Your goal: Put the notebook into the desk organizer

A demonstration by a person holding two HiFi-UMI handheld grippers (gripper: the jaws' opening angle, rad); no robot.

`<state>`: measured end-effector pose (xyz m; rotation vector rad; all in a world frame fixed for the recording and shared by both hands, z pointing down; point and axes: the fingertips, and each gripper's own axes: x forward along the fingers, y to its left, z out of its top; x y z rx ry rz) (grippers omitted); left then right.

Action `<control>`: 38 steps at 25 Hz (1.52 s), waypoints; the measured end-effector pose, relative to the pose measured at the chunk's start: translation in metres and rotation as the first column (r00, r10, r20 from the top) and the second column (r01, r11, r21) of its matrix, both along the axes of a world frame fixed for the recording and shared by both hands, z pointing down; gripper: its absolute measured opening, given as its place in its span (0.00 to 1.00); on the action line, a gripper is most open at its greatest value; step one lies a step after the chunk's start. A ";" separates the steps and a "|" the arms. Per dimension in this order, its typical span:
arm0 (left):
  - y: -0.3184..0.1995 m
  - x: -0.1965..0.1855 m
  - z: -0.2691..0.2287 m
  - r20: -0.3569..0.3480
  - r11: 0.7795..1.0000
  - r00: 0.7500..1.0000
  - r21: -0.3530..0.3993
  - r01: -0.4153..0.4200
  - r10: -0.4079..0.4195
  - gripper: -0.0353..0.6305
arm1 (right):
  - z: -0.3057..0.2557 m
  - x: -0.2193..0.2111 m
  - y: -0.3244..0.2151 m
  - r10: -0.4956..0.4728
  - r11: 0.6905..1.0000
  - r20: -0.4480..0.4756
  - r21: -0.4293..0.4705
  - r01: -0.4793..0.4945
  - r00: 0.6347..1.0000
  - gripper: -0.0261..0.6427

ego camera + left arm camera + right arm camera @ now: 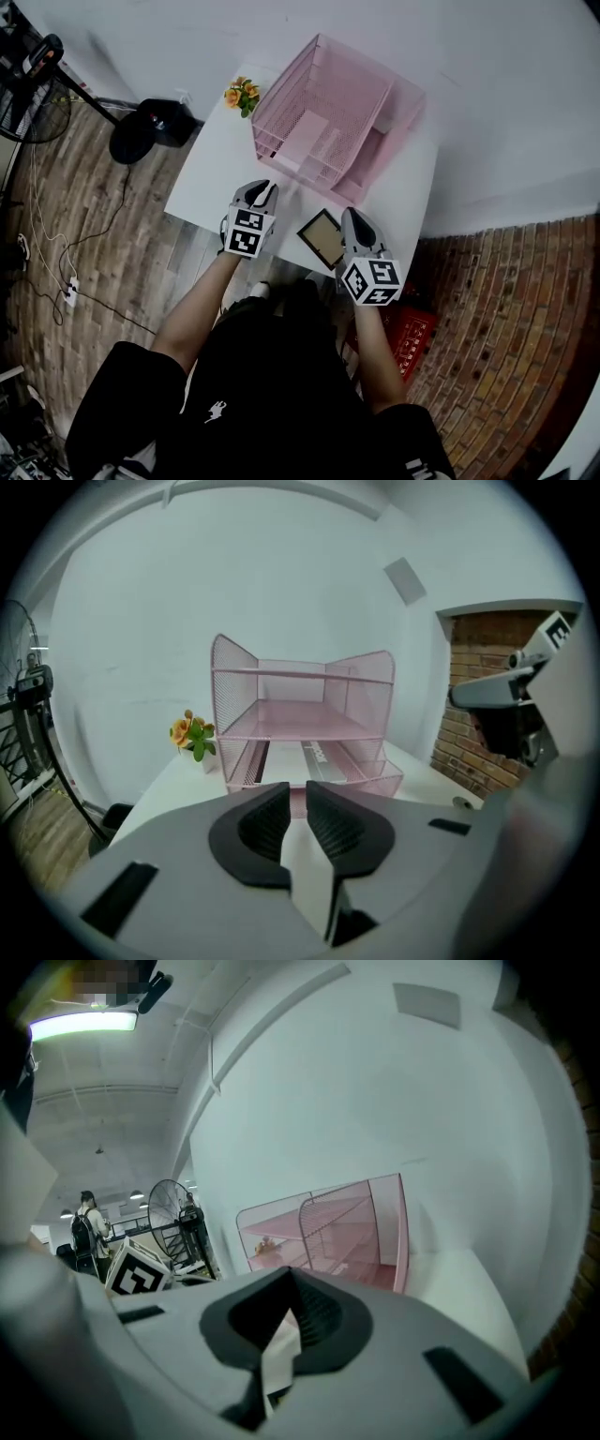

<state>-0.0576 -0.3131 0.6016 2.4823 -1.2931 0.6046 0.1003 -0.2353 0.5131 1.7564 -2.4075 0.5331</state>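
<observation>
The notebook (322,238), dark with a brown border, lies flat on the white table (214,183) near its front edge. The pink mesh desk organizer (328,112) stands behind it, its open tiers facing me (300,728) (328,1232). My left gripper (265,195) hovers just left of the notebook. Its jaws (297,794) stand a narrow gap apart, with nothing between them. On the notebook's right side is my right gripper (354,220), whose jaws (292,1279) meet at the tips and hold nothing.
A small pot of orange flowers (242,95) sits at the table's far left corner, beside the organizer. On the floor are a fan (28,94), a black base (155,127), cables, and a red crate (412,333) to the right.
</observation>
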 end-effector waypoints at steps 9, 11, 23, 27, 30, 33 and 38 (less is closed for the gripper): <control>0.038 -0.019 -0.053 -0.057 0.996 0.998 0.085 -0.021 0.026 0.06 | -0.034 -0.016 0.040 0.001 0.998 -0.038 0.060 0.001 0.999 0.04; 0.045 -0.021 -0.061 -0.058 0.995 0.998 0.100 -0.031 0.037 0.06 | -0.039 -0.015 0.047 0.005 0.998 -0.040 0.070 -0.002 0.999 0.04; 0.104 -0.026 -0.095 -0.053 0.988 0.998 0.148 0.052 -0.045 0.06 | -0.064 0.016 0.084 -0.052 0.991 -0.037 0.118 0.056 0.998 0.04; 0.131 -0.017 -0.108 -0.046 0.982 0.996 0.171 0.083 -0.076 0.06 | -0.066 0.025 0.100 -0.096 0.988 -0.024 0.123 0.098 0.995 0.04; 0.148 -0.012 -0.117 -0.049 0.973 0.992 0.195 0.121 -0.114 0.06 | -0.068 0.034 0.115 -0.116 0.984 -0.018 0.134 0.118 0.993 0.04; 0.173 -0.008 -0.126 -0.045 0.962 0.989 0.229 0.147 -0.140 0.06 | -0.069 0.040 0.133 -0.143 0.980 -0.020 0.139 0.145 0.989 0.04; 0.206 -0.003 -0.141 -0.059 0.946 0.982 0.267 0.187 -0.177 0.06 | -0.078 0.052 0.160 -0.154 0.975 -0.015 0.158 0.154 0.988 0.04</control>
